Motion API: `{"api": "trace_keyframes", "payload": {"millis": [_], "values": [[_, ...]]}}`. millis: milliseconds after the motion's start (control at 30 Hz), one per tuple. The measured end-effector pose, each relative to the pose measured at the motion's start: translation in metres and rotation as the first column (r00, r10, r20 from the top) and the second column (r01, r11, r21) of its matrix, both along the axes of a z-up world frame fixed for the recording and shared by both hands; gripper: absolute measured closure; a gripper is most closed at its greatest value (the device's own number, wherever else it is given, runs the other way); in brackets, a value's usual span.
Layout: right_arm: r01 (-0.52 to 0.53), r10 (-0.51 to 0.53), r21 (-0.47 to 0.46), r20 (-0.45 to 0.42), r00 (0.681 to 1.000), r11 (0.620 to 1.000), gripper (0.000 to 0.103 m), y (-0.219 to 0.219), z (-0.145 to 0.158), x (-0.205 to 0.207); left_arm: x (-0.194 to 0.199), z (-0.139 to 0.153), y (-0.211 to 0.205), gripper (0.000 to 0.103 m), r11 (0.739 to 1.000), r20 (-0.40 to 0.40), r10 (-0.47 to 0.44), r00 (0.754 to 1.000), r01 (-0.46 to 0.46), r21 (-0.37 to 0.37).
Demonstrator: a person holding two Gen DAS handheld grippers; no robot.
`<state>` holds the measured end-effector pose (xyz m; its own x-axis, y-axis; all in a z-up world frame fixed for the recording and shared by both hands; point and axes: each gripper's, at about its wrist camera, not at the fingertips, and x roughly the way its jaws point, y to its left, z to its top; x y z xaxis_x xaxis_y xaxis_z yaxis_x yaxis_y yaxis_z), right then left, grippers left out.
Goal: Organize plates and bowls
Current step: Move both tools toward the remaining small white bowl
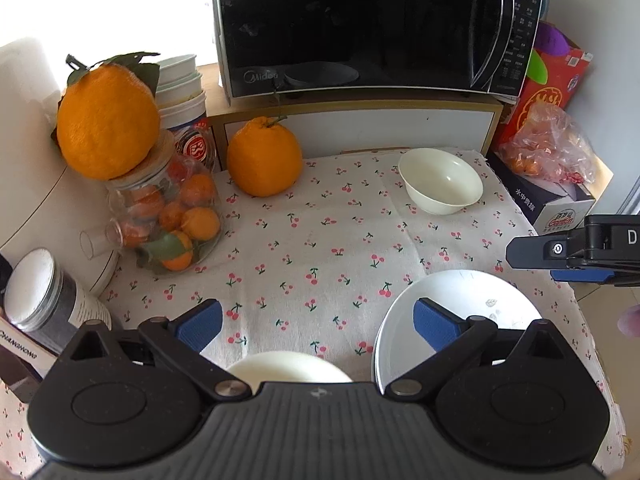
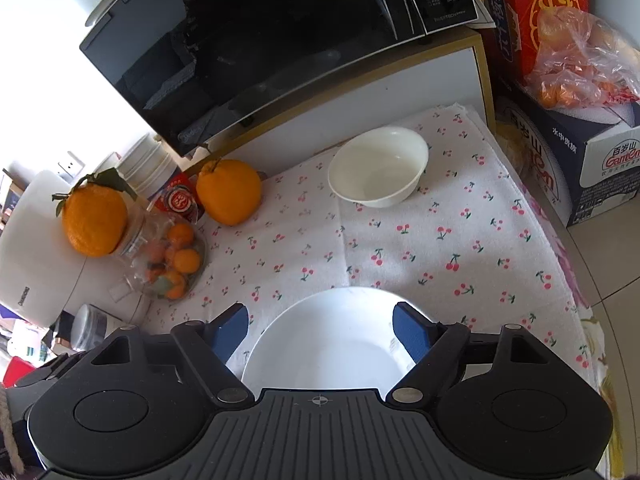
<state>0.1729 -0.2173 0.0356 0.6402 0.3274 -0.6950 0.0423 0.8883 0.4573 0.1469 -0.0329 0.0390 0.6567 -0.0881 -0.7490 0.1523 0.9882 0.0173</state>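
Observation:
A cream bowl (image 1: pixel 440 180) stands upright at the far right of the cherry-print cloth (image 1: pixel 312 248); it also shows in the right wrist view (image 2: pixel 378 166). A white plate (image 1: pixel 472 304) lies at the near right, also seen in the right wrist view (image 2: pixel 332 336). A second cream bowl (image 1: pixel 288 368) peeks out just under my left gripper (image 1: pixel 316 324), which is open and empty above the cloth. My right gripper (image 2: pixel 320 332) is open, hovering above the plate with a blue finger on each side; its body shows in the left wrist view (image 1: pixel 576 248).
A black microwave (image 1: pixel 376 28) sits on a white shelf at the back. Two large oranges (image 1: pixel 264 156), a jar of small oranges (image 1: pixel 172 216), stacked cups (image 1: pixel 180 88) and a tin (image 1: pixel 44 300) crowd the left. Boxes and bagged fruit (image 1: pixel 552 152) stand right.

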Motion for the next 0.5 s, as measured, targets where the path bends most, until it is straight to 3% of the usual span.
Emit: {"api": "trace_keyframes", "payload": {"millis": [367, 500], "values": [[0.099, -0.099, 0.02, 0.013, 0.995, 0.995, 0.016, -0.046, -0.005, 0.048, 0.063, 0.002, -0.032, 0.0, 0.999, 0.027, -0.037, 0.999, 0.037, 0.001], [0.129, -0.133, 0.102, 0.028, 0.991, 0.986, 0.016, -0.063, -0.024, 0.061, 0.092, -0.008, -0.043, 0.001, 0.997, 0.024, -0.069, 0.997, 0.069, -0.019]]}}
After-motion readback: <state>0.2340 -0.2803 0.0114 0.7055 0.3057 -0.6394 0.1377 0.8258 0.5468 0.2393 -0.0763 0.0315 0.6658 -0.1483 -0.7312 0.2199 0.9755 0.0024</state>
